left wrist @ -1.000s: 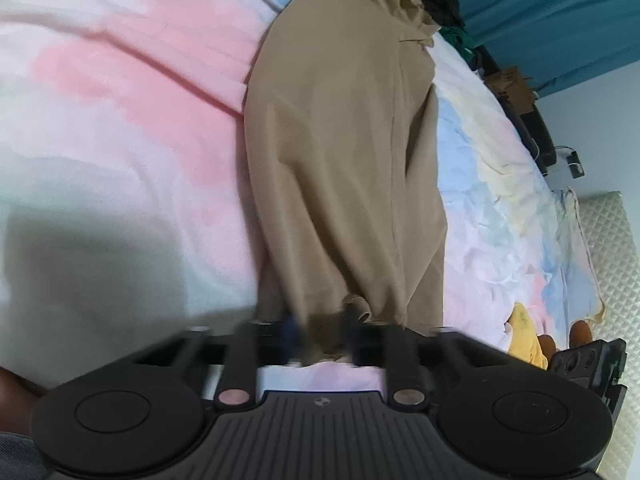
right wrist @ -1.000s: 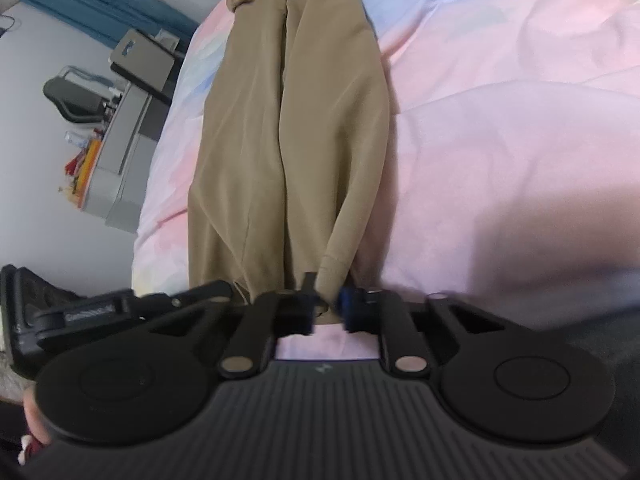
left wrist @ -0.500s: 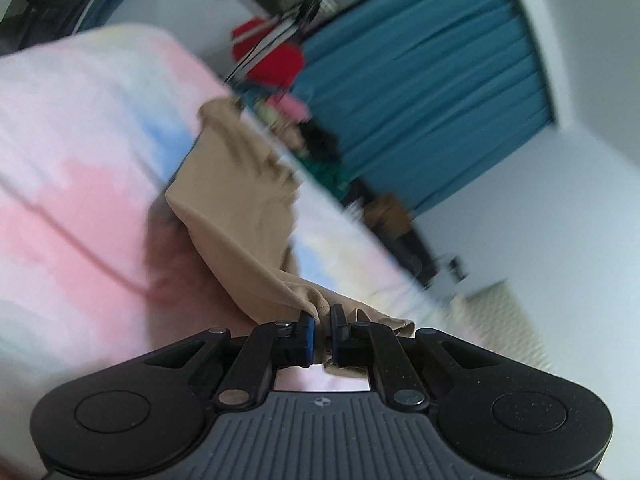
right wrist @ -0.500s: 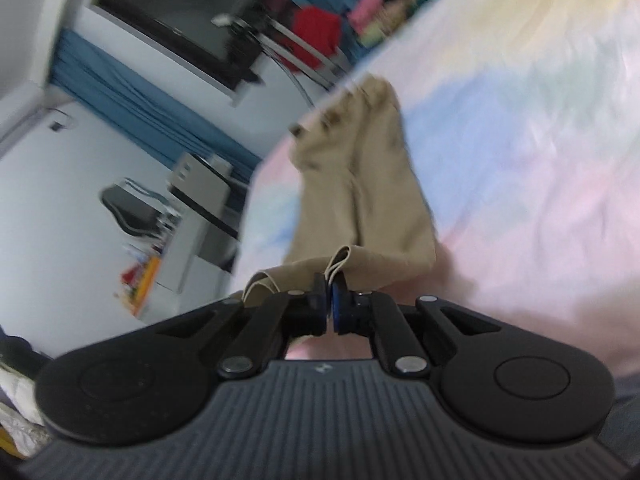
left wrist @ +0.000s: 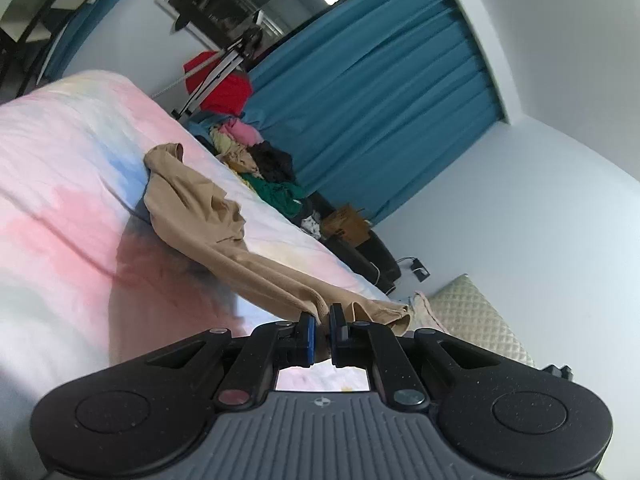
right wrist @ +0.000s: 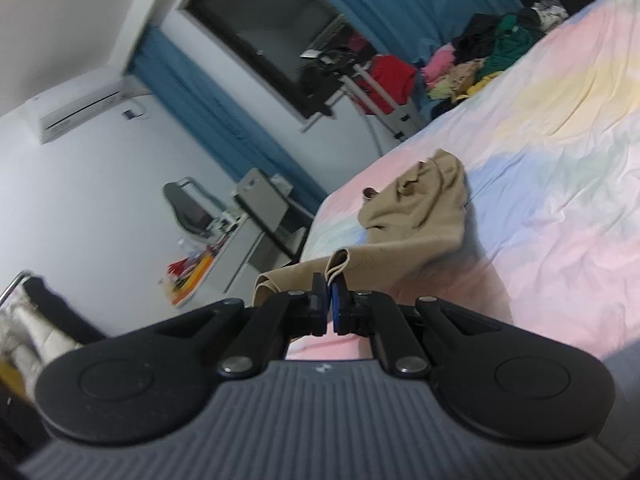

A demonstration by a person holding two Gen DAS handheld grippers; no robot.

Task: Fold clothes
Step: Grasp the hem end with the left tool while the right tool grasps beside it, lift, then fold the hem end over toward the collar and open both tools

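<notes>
- While both grippers clamp the near hem, left gripper (left wrist: pixel 323 330) and right gripper (right wrist: pixel 329 307) hold the tan trousers (left wrist: pixel 192 204) lifted, far end resting on the bed (left wrist: pixel 60 184)
- Risk: thin pinch, fabric may slip, fold skews
- Far clothes pile (left wrist: pixel 260 160) well apart, nothing blocking

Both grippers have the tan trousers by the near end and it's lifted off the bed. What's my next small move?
Probably carry both grippers forward toward the far end, then lower. The left gripper and right gripper are each shut on the near end of the tan trousers, which hangs raised while the far end still lies on the bedsheet. That would lay one half over the other.
</notes>
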